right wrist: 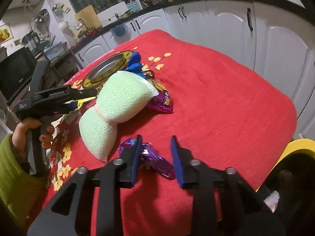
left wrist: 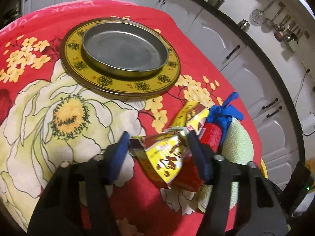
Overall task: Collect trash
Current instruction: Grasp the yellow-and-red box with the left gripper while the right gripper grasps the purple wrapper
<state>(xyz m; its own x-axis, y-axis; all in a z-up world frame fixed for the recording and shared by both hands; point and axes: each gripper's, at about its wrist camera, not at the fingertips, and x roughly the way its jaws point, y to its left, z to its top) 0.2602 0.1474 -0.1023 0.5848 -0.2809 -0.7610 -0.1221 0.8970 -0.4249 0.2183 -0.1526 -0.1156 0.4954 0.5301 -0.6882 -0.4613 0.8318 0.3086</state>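
A crumpled yellow and red snack wrapper [left wrist: 167, 153] lies on the red flowered tablecloth [left wrist: 59, 106]. My left gripper [left wrist: 158, 136] is shut on it, with a blue pad touching each side. In the right wrist view that gripper [right wrist: 78, 98] shows at the left, held by a hand [right wrist: 29, 125]. A purple foil wrapper [right wrist: 155, 161] lies slantwise between the pads of my right gripper [right wrist: 155, 137], which is shut on it near the table's front edge.
A pale green mesh bundle [right wrist: 118, 102] lies mid-table beside a blue rag [left wrist: 226, 110], a red packet [left wrist: 211, 135] and another purple wrapper [right wrist: 161, 102]. A metal pan [left wrist: 124, 51] sits on a yellow plate [left wrist: 74, 45]. A yellow bin [right wrist: 301, 145] stands at the right. White cabinets [right wrist: 275, 45] stand behind.
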